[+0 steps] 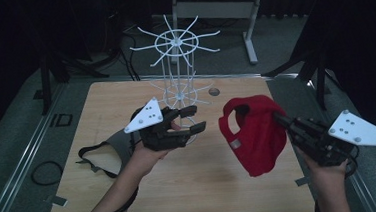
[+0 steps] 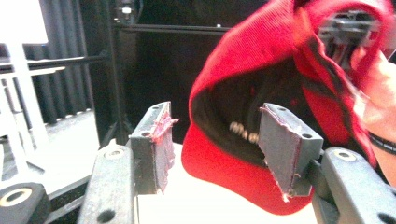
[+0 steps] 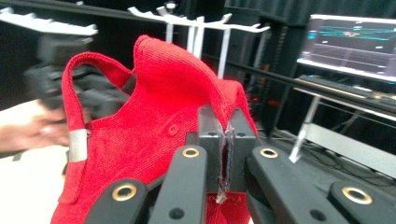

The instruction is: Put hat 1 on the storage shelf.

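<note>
A red corduroy cap [image 1: 254,134] hangs above the right half of the wooden table, with my right gripper [image 1: 283,121] shut on its fabric. In the right gripper view the jaws pinch the red cap [image 3: 154,130] near its crown, and its back strap with a metal clasp [image 3: 77,145] loops to the left. My left gripper [image 1: 192,119] stands open in front of the white wire rack [image 1: 177,61], apart from the cap. In the left gripper view its fingers [image 2: 152,144] frame the cap's opening [image 2: 243,135] with nothing between them.
The white wire rack with radiating hooks stands at the table's [image 1: 211,184] far middle. A grey cap [image 1: 110,151] lies on the left part of the table behind my left hand. A black cable loop [image 1: 45,172] rests on the floor at left.
</note>
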A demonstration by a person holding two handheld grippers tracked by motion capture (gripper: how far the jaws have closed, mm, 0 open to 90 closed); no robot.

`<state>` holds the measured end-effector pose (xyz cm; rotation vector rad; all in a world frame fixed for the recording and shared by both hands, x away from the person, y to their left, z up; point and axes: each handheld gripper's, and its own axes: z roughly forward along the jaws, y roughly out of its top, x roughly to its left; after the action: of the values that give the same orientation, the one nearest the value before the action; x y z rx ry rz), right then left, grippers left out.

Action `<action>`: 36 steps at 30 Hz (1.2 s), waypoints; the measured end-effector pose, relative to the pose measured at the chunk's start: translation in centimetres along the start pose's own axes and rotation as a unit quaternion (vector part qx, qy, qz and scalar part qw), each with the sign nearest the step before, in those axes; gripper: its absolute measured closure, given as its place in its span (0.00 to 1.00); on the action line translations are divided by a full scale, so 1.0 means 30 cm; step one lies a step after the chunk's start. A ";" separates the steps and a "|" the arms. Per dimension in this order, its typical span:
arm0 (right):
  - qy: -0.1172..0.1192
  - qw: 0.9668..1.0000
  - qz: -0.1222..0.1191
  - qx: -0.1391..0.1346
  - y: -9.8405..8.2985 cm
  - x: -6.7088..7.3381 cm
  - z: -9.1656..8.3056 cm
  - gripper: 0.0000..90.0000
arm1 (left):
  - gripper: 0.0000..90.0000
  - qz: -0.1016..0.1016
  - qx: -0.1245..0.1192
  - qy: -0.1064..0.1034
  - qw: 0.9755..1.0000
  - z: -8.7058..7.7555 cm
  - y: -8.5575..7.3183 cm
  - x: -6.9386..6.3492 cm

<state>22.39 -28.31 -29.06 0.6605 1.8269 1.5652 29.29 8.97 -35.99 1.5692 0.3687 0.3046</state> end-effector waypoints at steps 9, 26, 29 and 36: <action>-0.044 0.999 0.014 -0.013 0.053 -0.083 0.045 0.97 | 0.50 0.008 0.036 0.035 0.999 -0.056 -0.069 -0.019; -0.081 0.996 0.031 -0.030 0.204 -0.168 0.218 0.97 | 0.50 -0.010 0.069 0.051 0.996 -0.097 -0.210 -0.041; -0.086 0.996 0.029 -0.022 0.214 -0.174 0.254 0.97 | 0.50 -0.017 0.065 0.056 0.996 -0.115 -0.225 -0.038; -0.088 0.996 0.029 -0.003 0.222 -0.192 0.323 0.97 | 0.49 -0.032 0.062 0.063 0.996 -0.139 -0.248 -0.026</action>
<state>33.23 -24.92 -22.54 0.8283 1.6847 1.4990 26.52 12.56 -43.24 1.6597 0.5431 0.3385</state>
